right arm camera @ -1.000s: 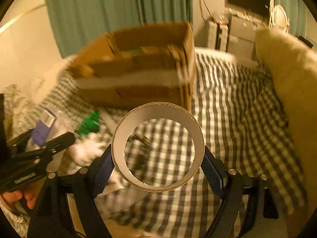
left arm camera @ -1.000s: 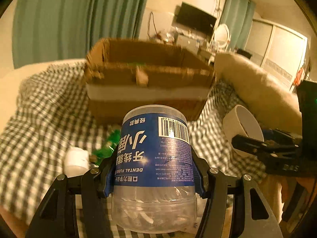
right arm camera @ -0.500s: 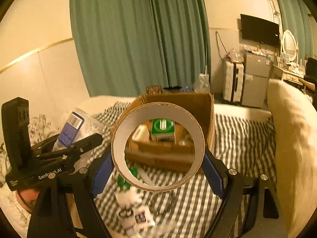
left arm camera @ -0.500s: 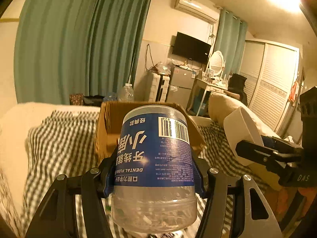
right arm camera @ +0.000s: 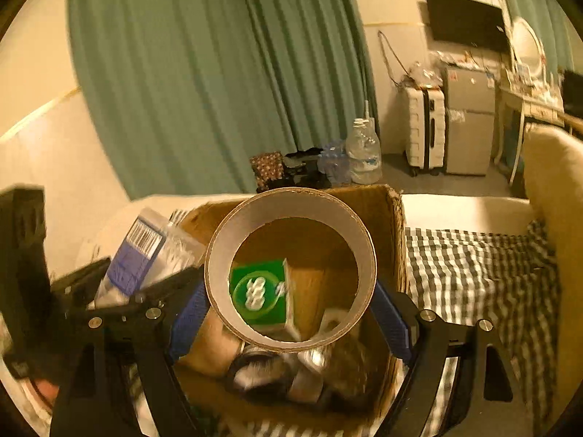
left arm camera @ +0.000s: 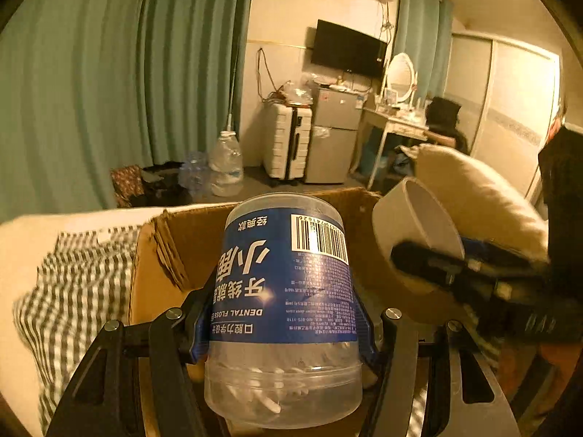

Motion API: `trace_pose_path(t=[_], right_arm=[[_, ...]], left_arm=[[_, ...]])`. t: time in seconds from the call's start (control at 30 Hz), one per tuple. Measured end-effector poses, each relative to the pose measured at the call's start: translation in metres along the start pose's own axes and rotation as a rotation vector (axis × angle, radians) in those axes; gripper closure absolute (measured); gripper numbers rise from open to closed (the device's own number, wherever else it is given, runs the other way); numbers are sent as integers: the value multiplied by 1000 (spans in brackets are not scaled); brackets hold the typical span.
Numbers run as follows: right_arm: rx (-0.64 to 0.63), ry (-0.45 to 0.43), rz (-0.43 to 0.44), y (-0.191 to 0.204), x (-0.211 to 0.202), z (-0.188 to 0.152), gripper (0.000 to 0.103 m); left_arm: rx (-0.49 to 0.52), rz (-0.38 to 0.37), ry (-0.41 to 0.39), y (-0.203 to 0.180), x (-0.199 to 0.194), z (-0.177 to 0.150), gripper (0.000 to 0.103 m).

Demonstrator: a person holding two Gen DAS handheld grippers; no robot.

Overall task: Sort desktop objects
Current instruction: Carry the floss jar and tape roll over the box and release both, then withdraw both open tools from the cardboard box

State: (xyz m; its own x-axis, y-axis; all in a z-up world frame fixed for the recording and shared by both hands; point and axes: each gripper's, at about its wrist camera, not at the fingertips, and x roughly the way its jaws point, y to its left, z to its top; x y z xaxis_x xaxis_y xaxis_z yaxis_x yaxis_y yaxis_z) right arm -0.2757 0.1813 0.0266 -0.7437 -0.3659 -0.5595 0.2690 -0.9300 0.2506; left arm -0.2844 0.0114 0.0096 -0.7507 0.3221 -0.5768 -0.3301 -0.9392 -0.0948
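Two views. Left wrist: left hand-held gripper [left arm camera: 284, 331] clamps a clear floss jar [left arm camera: 284, 291], blue label upside down reading "DENTAL FLOSS" plus Chinese text and a barcode; jar hangs over the cardboard box [left arm camera: 160, 266], nearer than 0.5 s ago. Right wrist: right hand-held gripper [right arm camera: 291, 313] grips a tape roll [right arm camera: 291, 269] above the box [right arm camera: 390, 225]; green carton [right arm camera: 260, 293] seen through it now sits lower, box interior fills more of the view.

Floss jar [left arm camera: 284, 291] left of tape ring [right arm camera: 290, 268], both over the cardboard box [right arm camera: 395, 225].
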Motion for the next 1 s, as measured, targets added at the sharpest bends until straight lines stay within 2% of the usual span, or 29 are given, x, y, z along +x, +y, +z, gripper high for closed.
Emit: trace_pose_path(t=[0.07,0.1,0.13,0.2,0.27,0.43,0.57,0.67,0.83,1.0], right_arm=[[33,-12,-5,-8,5,6,20],[48,-17,-11,-11,6,8,17],[61,-14,-16,-14,7,10,9],[76,-21,-36,-17,0,10,5],[82,-40,-31,-18,-13,8,5],[69,-51,-36,-12,-54,-2,4],[22,-68,-41,3,-100,-23,4],[-36,-56,-53,17,-130,-52,4],[-136,-13,-97,39,-156,-106,4],[-148,43,-96,47,-156,-152,4]], left_arm=[[-25,17,12,5,8,-2,39],[-46,28,16,8,10,-3,31],[-69,47,16,11,9,-5,13],[-107,126,-18,17,-1,-10,4],[-142,186,-58,21,-16,-13,3],[-231,204,-84,27,-71,-24,0],[-268,164,-97,26,-117,-50,0],[-283,145,-82,20,-142,-85,0],[-230,145,-46,-1,-158,-140,0],[-151,152,3,-21,-151,-188,0]])
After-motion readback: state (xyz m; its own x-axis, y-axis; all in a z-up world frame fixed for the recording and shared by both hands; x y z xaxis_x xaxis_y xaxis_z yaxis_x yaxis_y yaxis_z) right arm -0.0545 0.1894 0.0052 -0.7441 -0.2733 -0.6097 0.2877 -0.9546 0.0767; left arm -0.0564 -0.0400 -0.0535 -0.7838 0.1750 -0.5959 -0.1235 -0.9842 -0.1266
